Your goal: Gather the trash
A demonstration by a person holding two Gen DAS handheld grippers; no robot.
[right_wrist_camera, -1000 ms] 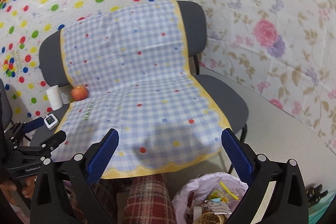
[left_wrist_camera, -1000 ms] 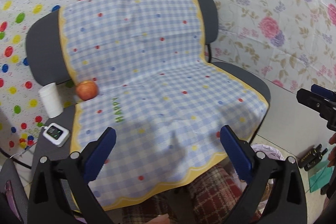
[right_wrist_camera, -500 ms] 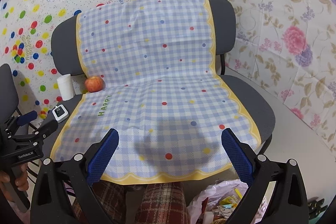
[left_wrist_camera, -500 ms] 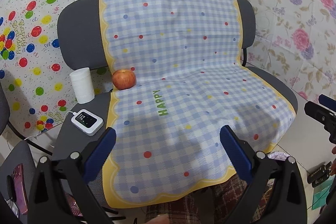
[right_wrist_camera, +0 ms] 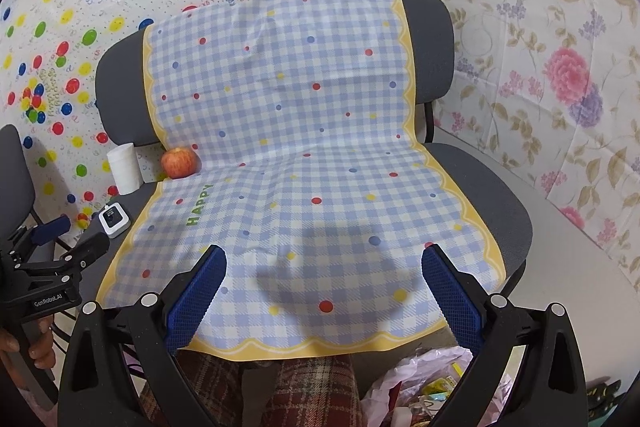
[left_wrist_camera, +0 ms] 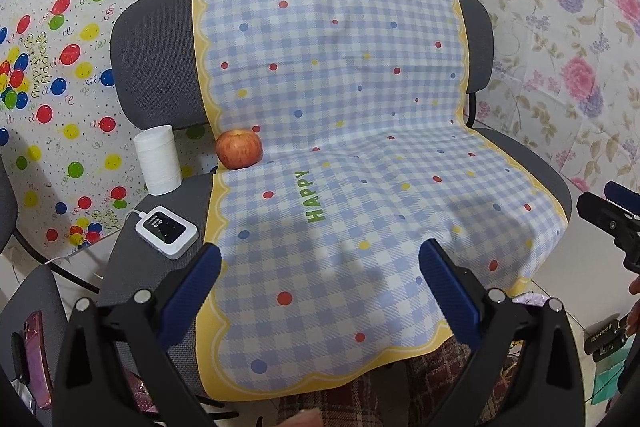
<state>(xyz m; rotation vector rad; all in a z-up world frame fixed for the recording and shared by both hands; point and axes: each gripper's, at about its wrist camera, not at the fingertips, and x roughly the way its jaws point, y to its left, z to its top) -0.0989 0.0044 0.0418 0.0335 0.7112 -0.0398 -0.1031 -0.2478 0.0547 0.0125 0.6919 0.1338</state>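
A grey chair [left_wrist_camera: 152, 39] [right_wrist_camera: 480, 179] carries a blue checked cloth [left_wrist_camera: 340, 131] [right_wrist_camera: 288, 147] over its back and seat. A red apple [left_wrist_camera: 239, 149] [right_wrist_camera: 179, 163] rests at the cloth's left edge, beside a white paper cup [left_wrist_camera: 157, 159] [right_wrist_camera: 125, 169]. My left gripper [left_wrist_camera: 320, 279] hangs open over the cloth's front, holding nothing. My right gripper [right_wrist_camera: 324, 279] is open too, above the cloth's front edge. A pink trash bag [right_wrist_camera: 432, 387] with wrappers sits on the floor below the right gripper. The left gripper [right_wrist_camera: 60, 243] shows at the left of the right wrist view.
A white device with a screen [left_wrist_camera: 167, 231] [right_wrist_camera: 114, 219] and cable lies on the seat's left corner. A phone [left_wrist_camera: 38, 359] lies on a second chair at far left. Patterned sheets cover the wall behind. A plaid-clad leg [right_wrist_camera: 288, 391] is below the cloth.
Both views have swung leftward: the chair and cloth shifted right in frame and grew closer. The apple, cup and white device are now more central. Both grippers stayed open.
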